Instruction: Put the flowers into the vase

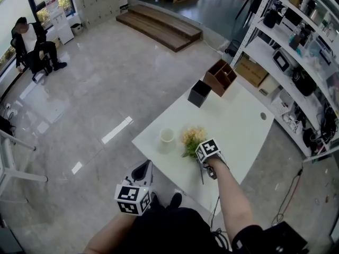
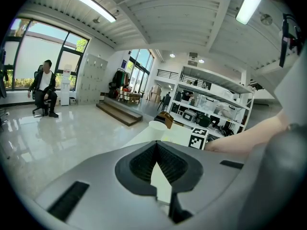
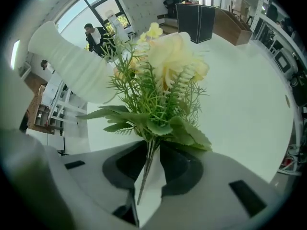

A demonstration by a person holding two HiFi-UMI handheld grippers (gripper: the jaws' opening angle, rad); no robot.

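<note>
Closest to the lens in the right gripper view are the right gripper's (image 3: pixel 151 145) dark pads, drawn in on the thin green stems of the flowers (image 3: pixel 168 75). The stems run down through the gap, and leaves and a pale yellow bloom fan out above. Only this view shows that grip; from the head view the marker cube covers the jaws, and the flowers (image 1: pixel 192 138) appear as a yellow and green tuft near the near edge of the white table (image 1: pixel 238 120). The white vase (image 1: pixel 167 137) stands upright just to their left, empty, and fills the upper left of the right gripper view (image 3: pixel 72 63).

A bare right forearm reaches up from the lower right of the head view, with the right gripper (image 1: pixel 201 157) tipped steeply down at the tabletop. At the lower left the left gripper (image 1: pixel 144 169) is held low, off the table's near edge. In its own view the left gripper (image 2: pixel 156 145) has its jaws together with nothing between them, and the vase (image 2: pixel 157 125) shows just above them.

Further up the table are a black box (image 1: pixel 199 93) and a wooden organiser (image 1: pixel 220 77). Shelves (image 1: pixel 296 62) line the right, and a seated person (image 1: pixel 32 44) is at the upper left.
</note>
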